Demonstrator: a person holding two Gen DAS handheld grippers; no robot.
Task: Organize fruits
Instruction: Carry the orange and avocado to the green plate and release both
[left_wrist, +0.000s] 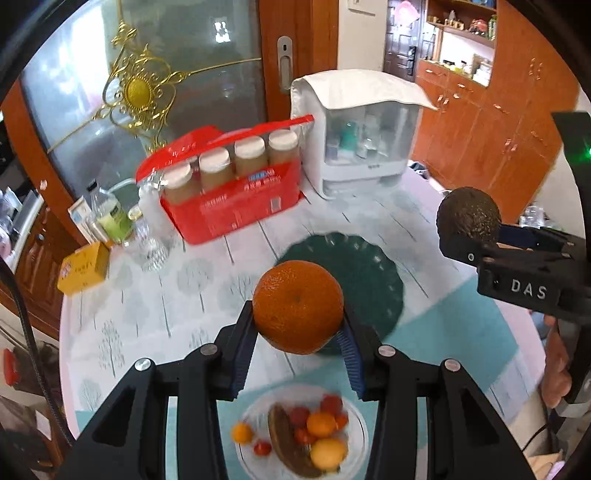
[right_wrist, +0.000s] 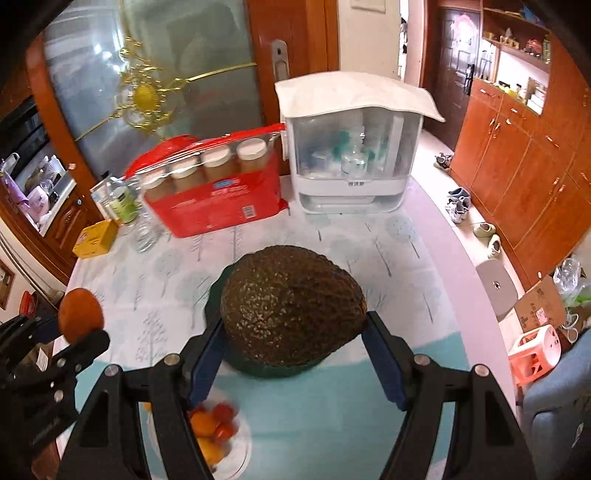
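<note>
An orange (left_wrist: 298, 305) hangs above the table with my left gripper (left_wrist: 299, 325) shut on it, its blue pads pressing both sides. A dark bumpy avocado (right_wrist: 293, 306) is raised in my right gripper (right_wrist: 293, 332), which is shut on it. The left wrist view shows the right gripper (left_wrist: 469, 236) with the avocado (left_wrist: 468, 216) at the right. At the left edge of the right wrist view are the left gripper (right_wrist: 83, 332) and the orange (right_wrist: 80, 311). A dark green scalloped plate (left_wrist: 369, 269) lies below both fruits. Near the front a white plate (left_wrist: 354, 417) holds a banana, small oranges, a lemon and tomatoes.
At the back of the table stand a red box of jars (left_wrist: 232, 184) and a white covered appliance (left_wrist: 360, 129). A yellow box (left_wrist: 84, 266), bottles and glassware sit back left. On the floor at the right are a pink stool (right_wrist: 533, 349) and a cardboard box (right_wrist: 543, 302).
</note>
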